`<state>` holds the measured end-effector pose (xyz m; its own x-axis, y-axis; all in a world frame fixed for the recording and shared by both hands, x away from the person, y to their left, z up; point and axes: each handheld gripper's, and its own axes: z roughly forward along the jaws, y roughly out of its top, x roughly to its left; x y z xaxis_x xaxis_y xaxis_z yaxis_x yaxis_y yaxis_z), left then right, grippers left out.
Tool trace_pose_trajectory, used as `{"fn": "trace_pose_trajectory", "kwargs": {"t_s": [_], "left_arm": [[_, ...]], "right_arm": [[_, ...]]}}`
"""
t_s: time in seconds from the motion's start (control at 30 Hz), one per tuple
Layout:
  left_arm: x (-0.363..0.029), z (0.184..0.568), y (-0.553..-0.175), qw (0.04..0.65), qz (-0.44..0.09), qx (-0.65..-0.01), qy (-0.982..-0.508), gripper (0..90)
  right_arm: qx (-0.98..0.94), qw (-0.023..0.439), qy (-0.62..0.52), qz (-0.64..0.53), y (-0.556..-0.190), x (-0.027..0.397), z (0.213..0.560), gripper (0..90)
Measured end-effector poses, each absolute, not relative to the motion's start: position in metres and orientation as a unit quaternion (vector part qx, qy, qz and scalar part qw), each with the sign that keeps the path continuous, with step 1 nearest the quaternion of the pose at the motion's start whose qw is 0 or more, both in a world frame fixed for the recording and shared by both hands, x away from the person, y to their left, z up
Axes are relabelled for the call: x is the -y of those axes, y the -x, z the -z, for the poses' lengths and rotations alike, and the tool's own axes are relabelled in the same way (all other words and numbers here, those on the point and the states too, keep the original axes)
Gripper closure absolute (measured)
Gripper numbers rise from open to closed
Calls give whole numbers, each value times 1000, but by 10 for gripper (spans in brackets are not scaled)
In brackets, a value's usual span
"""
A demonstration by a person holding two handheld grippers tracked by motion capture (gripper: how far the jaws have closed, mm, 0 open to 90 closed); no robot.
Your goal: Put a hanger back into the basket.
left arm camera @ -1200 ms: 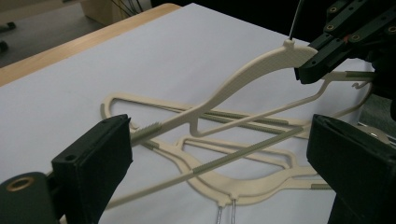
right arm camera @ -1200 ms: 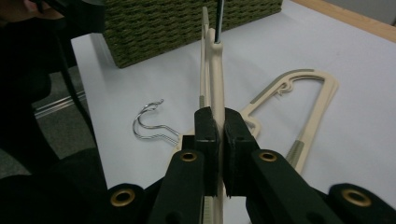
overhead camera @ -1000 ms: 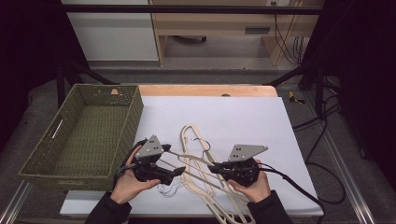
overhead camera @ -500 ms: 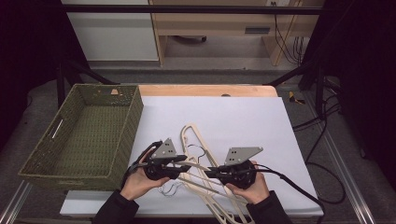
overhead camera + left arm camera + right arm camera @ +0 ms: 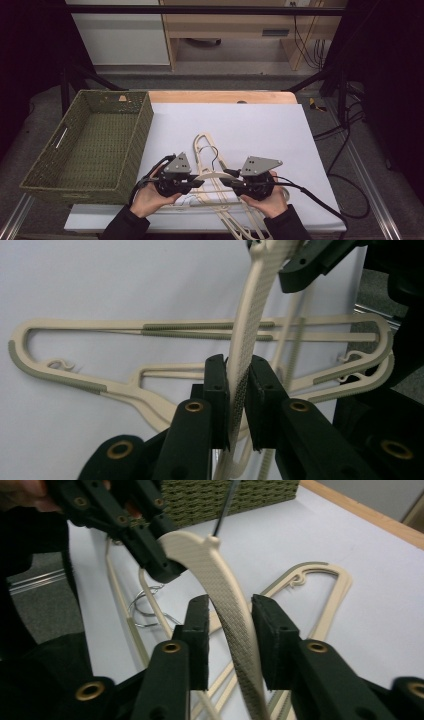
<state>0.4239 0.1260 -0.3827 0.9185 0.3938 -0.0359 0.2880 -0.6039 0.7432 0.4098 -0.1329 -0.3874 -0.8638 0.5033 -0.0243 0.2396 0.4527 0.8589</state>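
A beige hanger [image 5: 210, 173] with a dark wire hook is held up just above the white sheet between both grippers. My left gripper [image 5: 199, 183] has just been closing and is shut on one ribbed arm of that hanger [image 5: 245, 347], pads pressing both sides. My right gripper [image 5: 226, 183] has just been opening; its jaws stand slightly apart around the other arm of the hanger [image 5: 227, 605], which passes between them without being pinched. In the right gripper view the left gripper [image 5: 167, 565] grips the hanger's far end.
Several more beige hangers [image 5: 204, 145] lie overlapped on the white sheet [image 5: 260, 130], some reaching the front edge [image 5: 240, 220]. A green woven basket [image 5: 145, 125] stands at the left. Cables trail off the table's right side.
My left gripper moved right to the hanger and its jaws closed on the hanger's arm. The right hand stayed where it was.
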Motion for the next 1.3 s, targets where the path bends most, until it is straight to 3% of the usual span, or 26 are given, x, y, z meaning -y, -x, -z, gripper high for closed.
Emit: {"fn": "trace_pose_trajectory", "kwargs": {"t_s": [0.2, 0.37, 0.73, 1.3], "left_arm": [[-123, 382, -420, 409, -42, -189, -892, 861], [-124, 378, -416, 411, -66, -208, -885, 865], [-146, 364, -417, 443, -103, -267, -850, 865], [-176, 332, -414, 469, -137, -283, -825, 865]], "right_arm": [[-829, 163, -238, -479, -411, 135, 387, 557], [-815, 171, -249, -495, -410, 144, 382, 496], [-761, 192, -318, -531, -416, 180, 377, 239], [-732, 220, -372, -527, -424, 209, 386, 88]]}}
